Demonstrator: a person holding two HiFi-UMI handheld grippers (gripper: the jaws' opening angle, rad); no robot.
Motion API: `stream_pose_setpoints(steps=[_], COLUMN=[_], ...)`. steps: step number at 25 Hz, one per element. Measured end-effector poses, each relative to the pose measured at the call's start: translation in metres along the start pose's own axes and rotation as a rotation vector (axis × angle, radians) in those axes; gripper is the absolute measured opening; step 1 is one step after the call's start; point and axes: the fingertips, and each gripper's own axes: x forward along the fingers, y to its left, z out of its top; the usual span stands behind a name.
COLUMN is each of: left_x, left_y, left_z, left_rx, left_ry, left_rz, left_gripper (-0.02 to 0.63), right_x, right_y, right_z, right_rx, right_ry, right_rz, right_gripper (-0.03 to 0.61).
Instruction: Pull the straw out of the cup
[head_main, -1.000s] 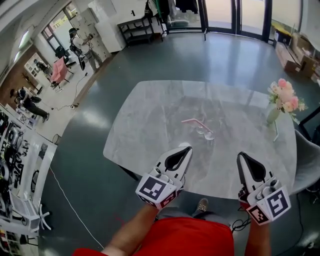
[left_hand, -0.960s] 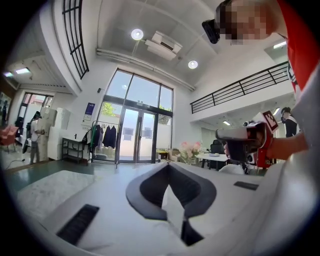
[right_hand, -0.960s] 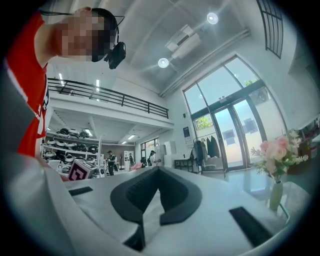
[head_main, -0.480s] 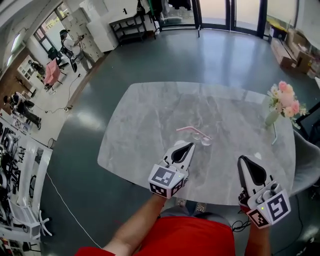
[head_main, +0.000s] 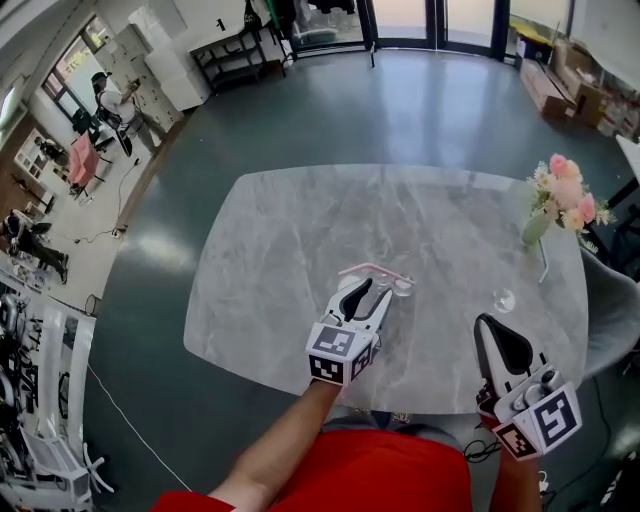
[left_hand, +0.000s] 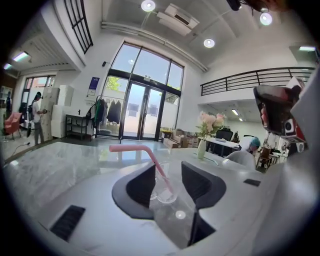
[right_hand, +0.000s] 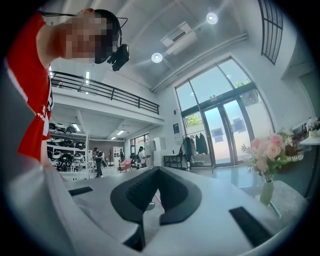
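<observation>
A clear glass cup stands near the middle of the marble table, with a pink bent straw in it leaning left. My left gripper is low over the table right beside the cup. Its jaws are opening. In the left gripper view the cup and straw show in the gap of the left gripper, and the pads do not press on them. My right gripper hovers at the table's front right, away from the cup. The right gripper has its tips together and holds nothing.
A vase of pink flowers stands at the table's far right edge. It also shows as the vase in the left gripper view. A chair sits off the right side. People stand far off at the left of the room.
My left gripper has moved forward and down across the table up to the cup, and its jaws have gone from shut to apart. The right gripper has stayed near the front edge.
</observation>
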Motion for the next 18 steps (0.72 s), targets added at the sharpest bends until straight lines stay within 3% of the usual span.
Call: stream_pose_setpoints(steps=[14,18], left_x=[0.046,0.054], left_y=[0.015,0.014], left_z=[-0.003,-0.001], left_rx=[-0.034,-0.027], left_ry=[0.015,0.019], left_rz=[-0.005,-0.031], left_gripper=[0.216,0.192], right_x=[-0.004,-0.003], right_y=[-0.019,-0.023], right_z=[-0.011,-0.014], right_rx=[0.011,0.019], right_ry=[0.028,0.036], right_rz=[-0.056,-0.065], right_gripper=[0.009,0.009])
